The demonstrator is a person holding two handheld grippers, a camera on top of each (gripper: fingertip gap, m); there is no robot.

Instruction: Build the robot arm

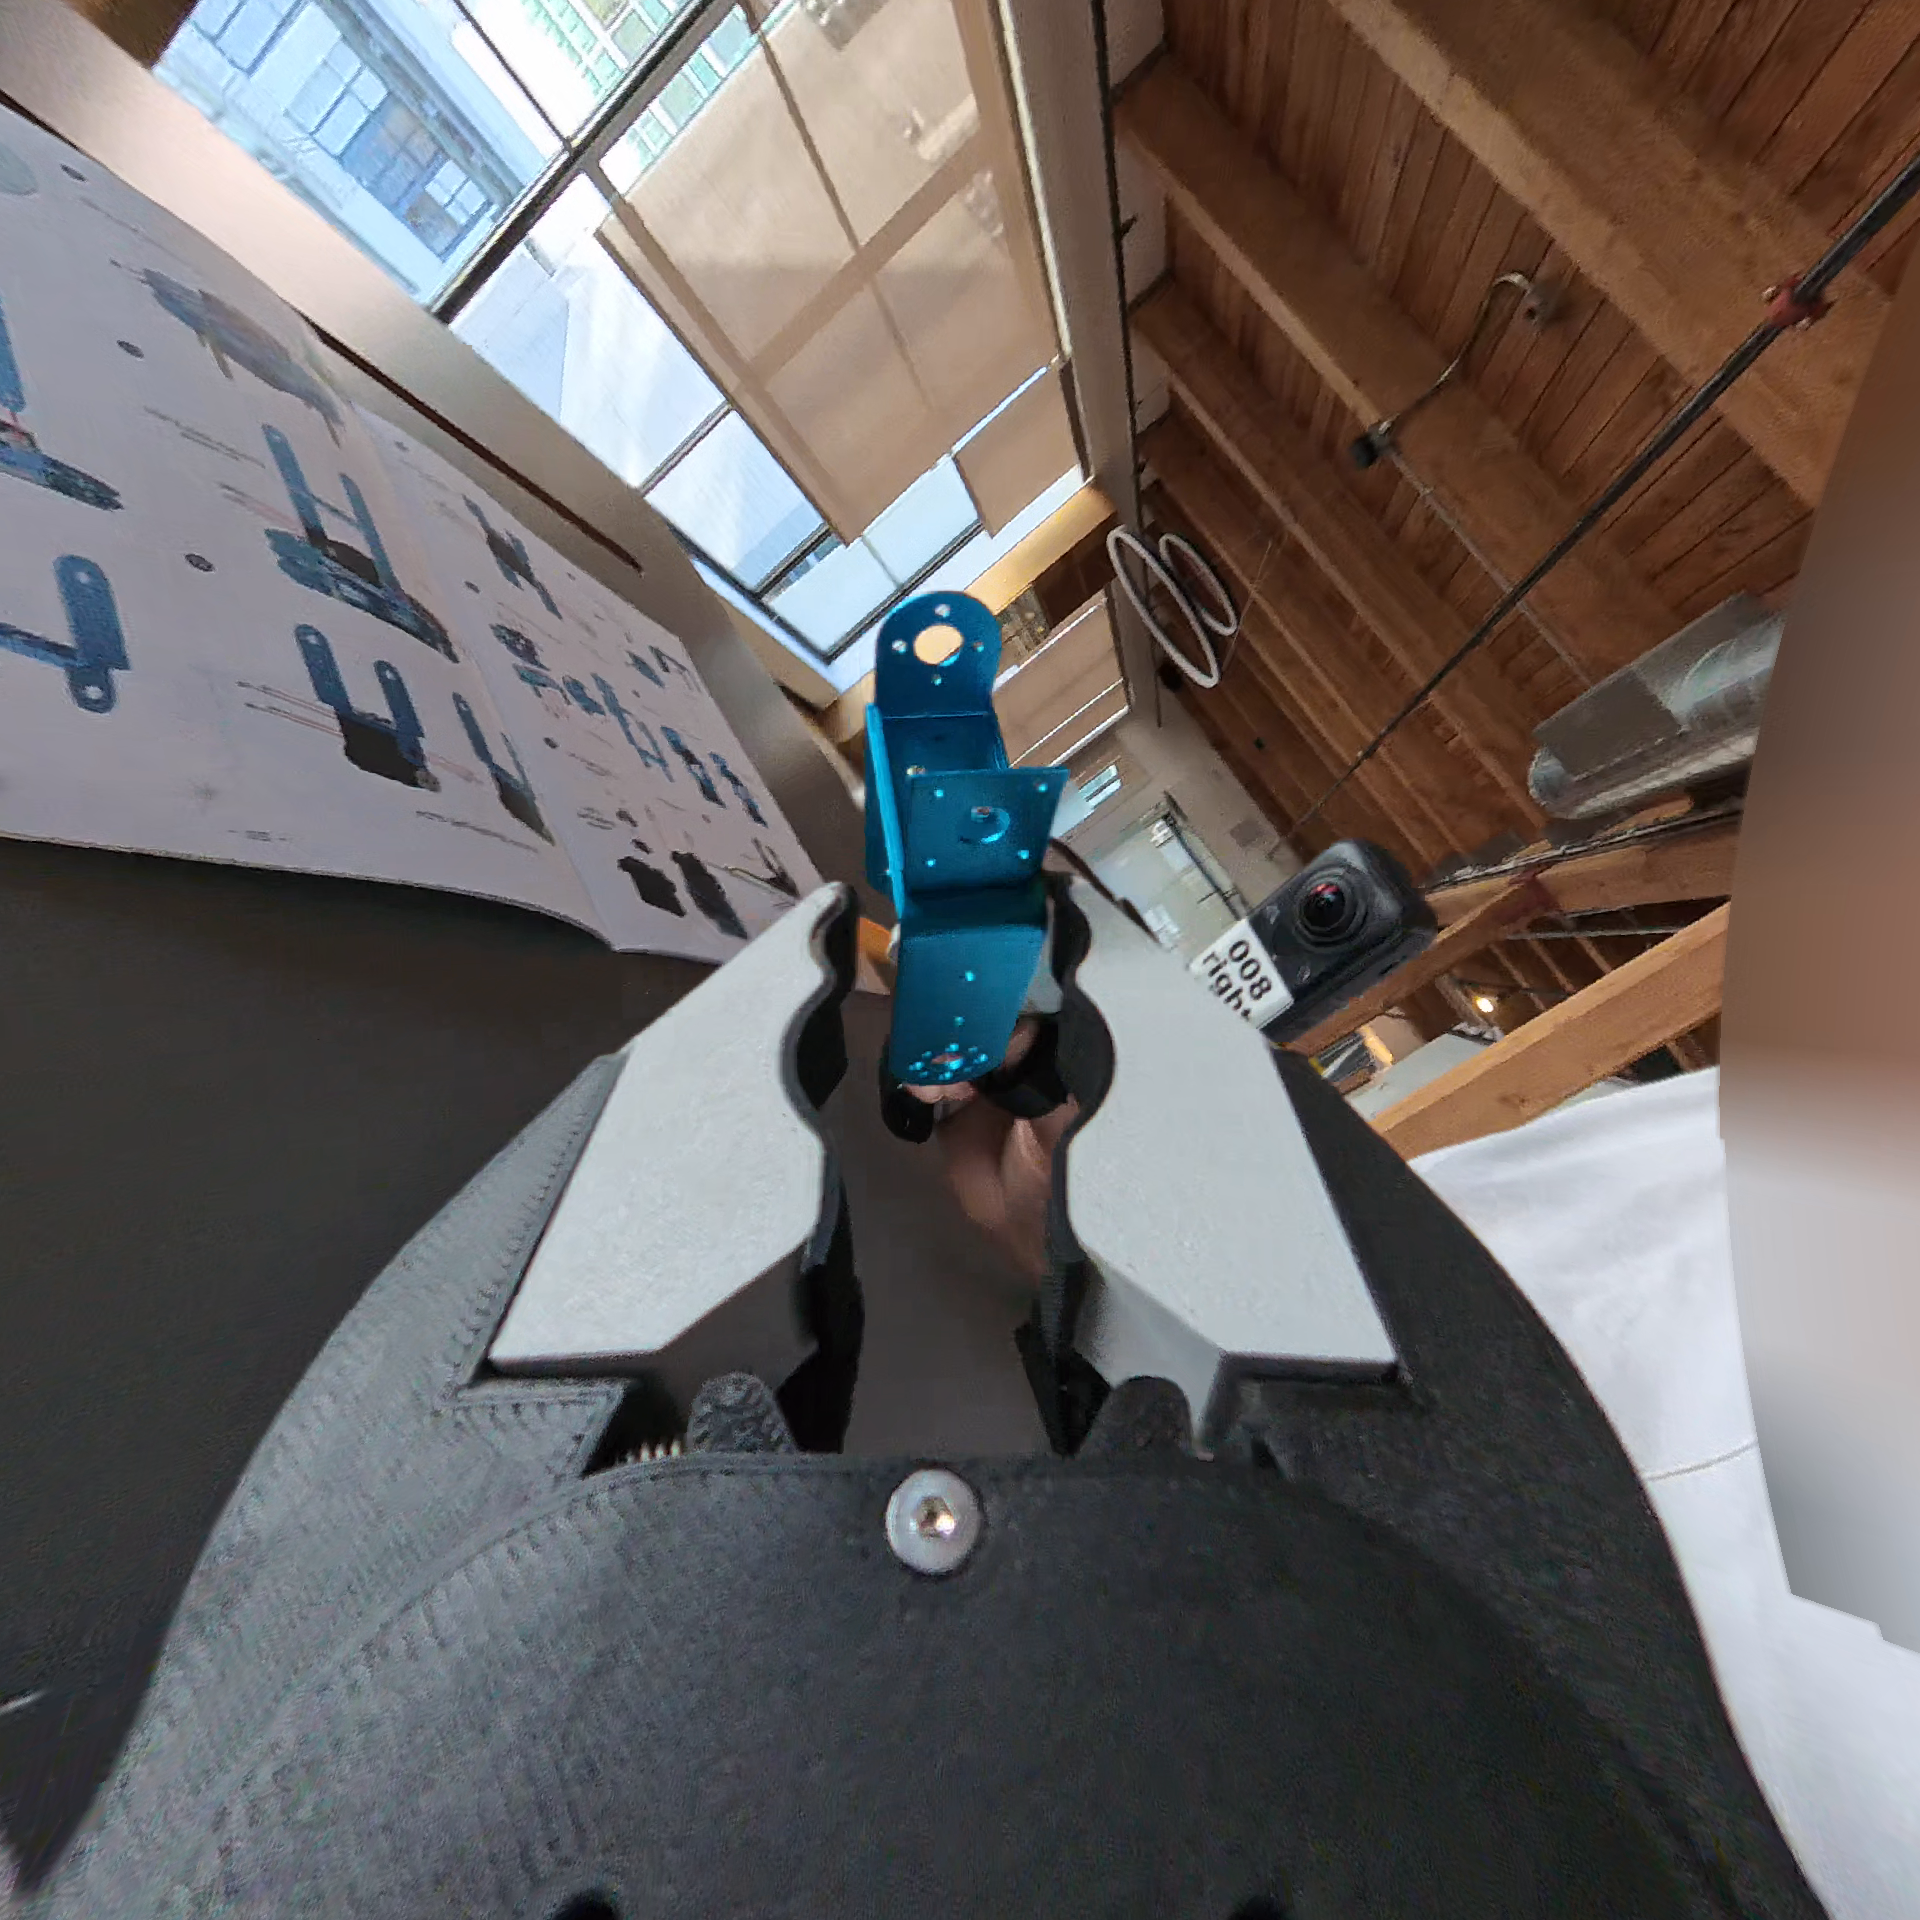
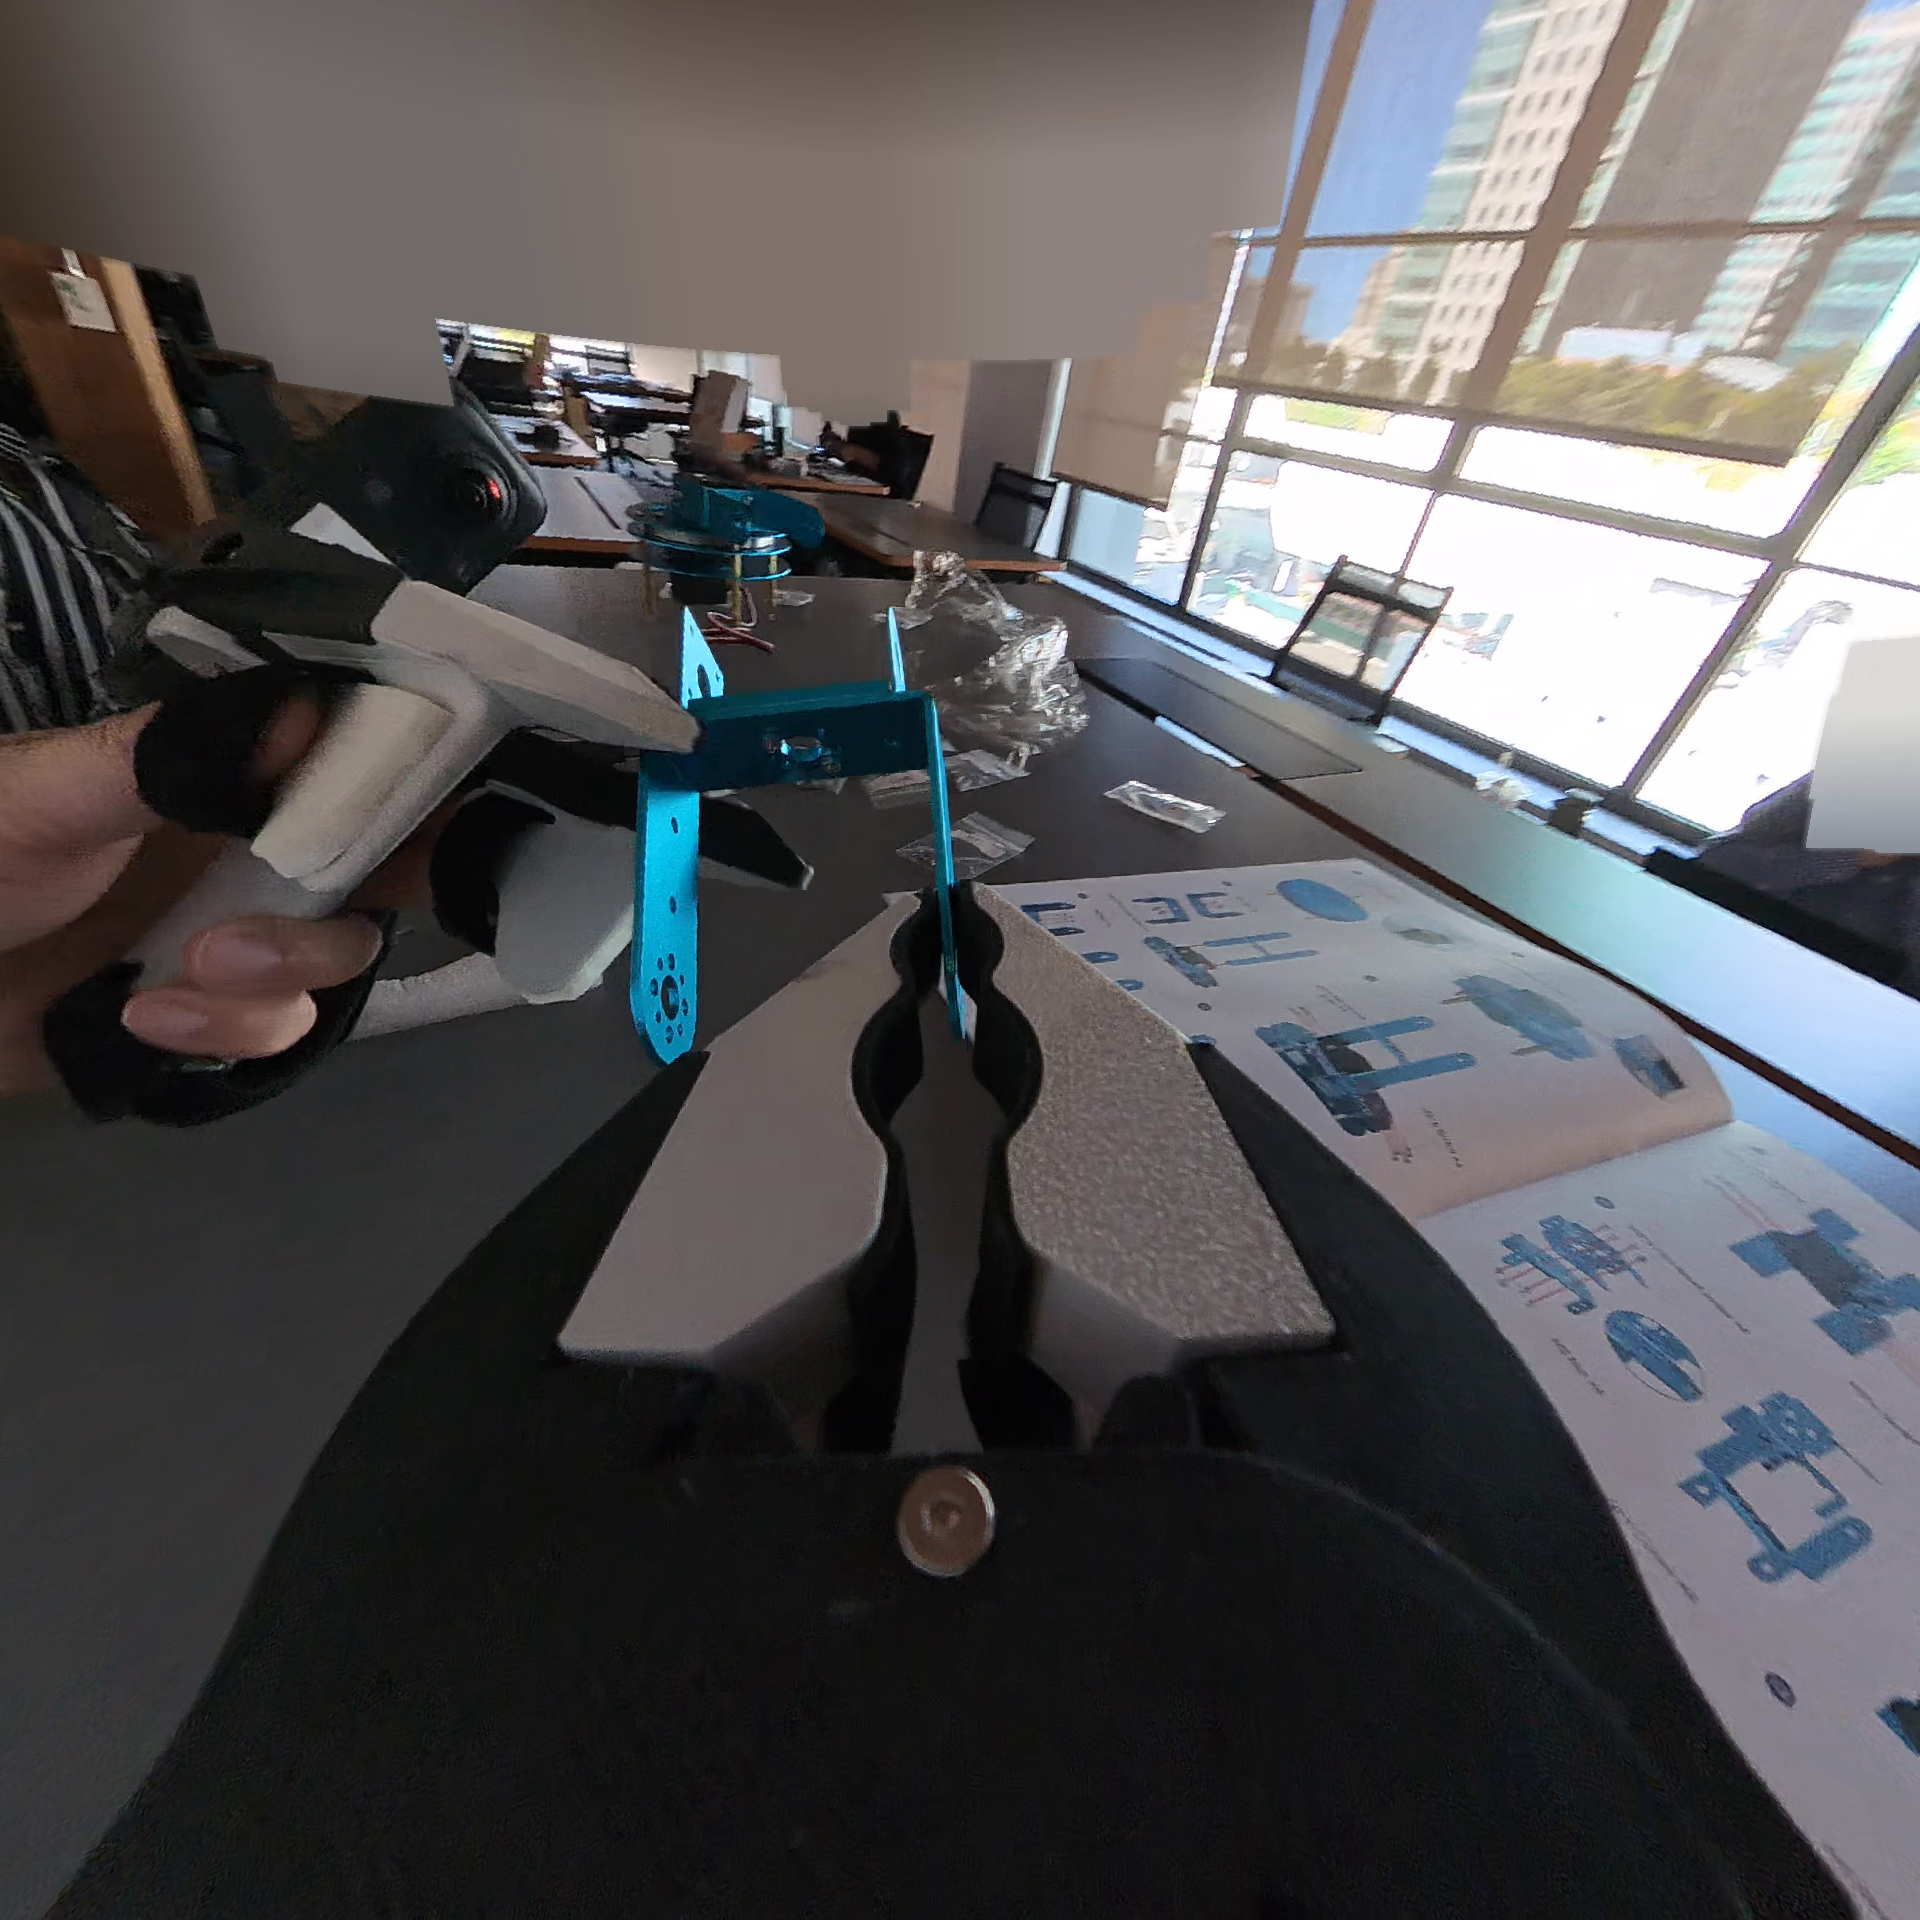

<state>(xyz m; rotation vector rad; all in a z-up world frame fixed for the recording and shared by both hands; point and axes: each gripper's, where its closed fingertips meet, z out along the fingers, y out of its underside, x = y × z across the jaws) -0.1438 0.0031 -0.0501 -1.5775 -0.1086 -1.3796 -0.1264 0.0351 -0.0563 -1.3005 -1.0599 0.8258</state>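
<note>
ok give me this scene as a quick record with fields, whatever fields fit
surface: dark table
held part: blue metal bracket assembly, lifted above the table
right tongs: shut on one leg of the assembly
left tongs: closed around the assembly
booklet: open instruction manual flat on the table, right of the right tongs
background parts: blue base assembly, small clear bags, crumpled plastic wrap
person: hand on the left tool's handle
</note>
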